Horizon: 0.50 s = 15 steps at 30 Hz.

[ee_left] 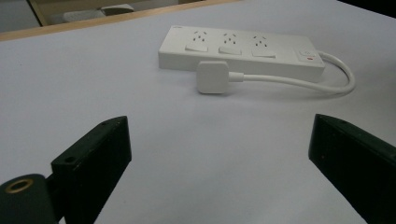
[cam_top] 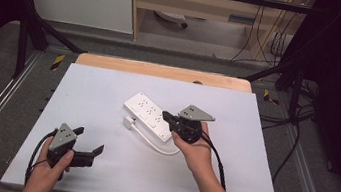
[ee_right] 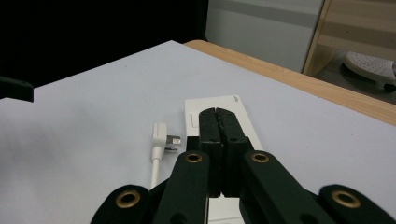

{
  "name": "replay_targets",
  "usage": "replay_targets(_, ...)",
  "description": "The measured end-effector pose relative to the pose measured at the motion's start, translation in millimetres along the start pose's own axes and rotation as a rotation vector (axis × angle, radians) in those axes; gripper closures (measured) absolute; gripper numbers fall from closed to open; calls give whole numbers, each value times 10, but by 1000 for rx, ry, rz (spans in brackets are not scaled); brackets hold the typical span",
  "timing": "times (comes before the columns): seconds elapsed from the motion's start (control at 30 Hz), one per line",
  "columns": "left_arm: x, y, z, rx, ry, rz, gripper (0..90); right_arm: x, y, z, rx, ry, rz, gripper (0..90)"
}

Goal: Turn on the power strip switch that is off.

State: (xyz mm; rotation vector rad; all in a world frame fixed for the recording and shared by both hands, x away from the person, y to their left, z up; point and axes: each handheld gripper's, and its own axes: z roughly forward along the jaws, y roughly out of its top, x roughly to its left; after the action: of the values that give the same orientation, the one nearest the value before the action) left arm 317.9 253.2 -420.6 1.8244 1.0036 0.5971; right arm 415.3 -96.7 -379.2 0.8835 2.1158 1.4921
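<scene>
White power strip point(cam_top: 149, 115) runs far-left to near-right under the closed right gripper point(cam_top: 167, 118); the open left gripper point(cam_top: 89, 146) waits farther off.

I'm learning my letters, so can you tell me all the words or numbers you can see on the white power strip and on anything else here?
No text here can be read.
Power strip: a small grey mark at its top left corner, too small and blurred to read.
Switch on the power strip: a red dot, no letters.
Plug: plain white, no writing.
</scene>
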Motion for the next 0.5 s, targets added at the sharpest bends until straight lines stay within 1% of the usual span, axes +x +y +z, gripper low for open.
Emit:
replay_targets(0.27, 4, 2, -3, 0, 1, 2, 60, 13, -26, 56, 18, 5, -1, 900)
replay_targets(0.5, 3, 4, -6, -1, 0, 3, 60, 40, -61, 135, 46, 13, -11, 900)
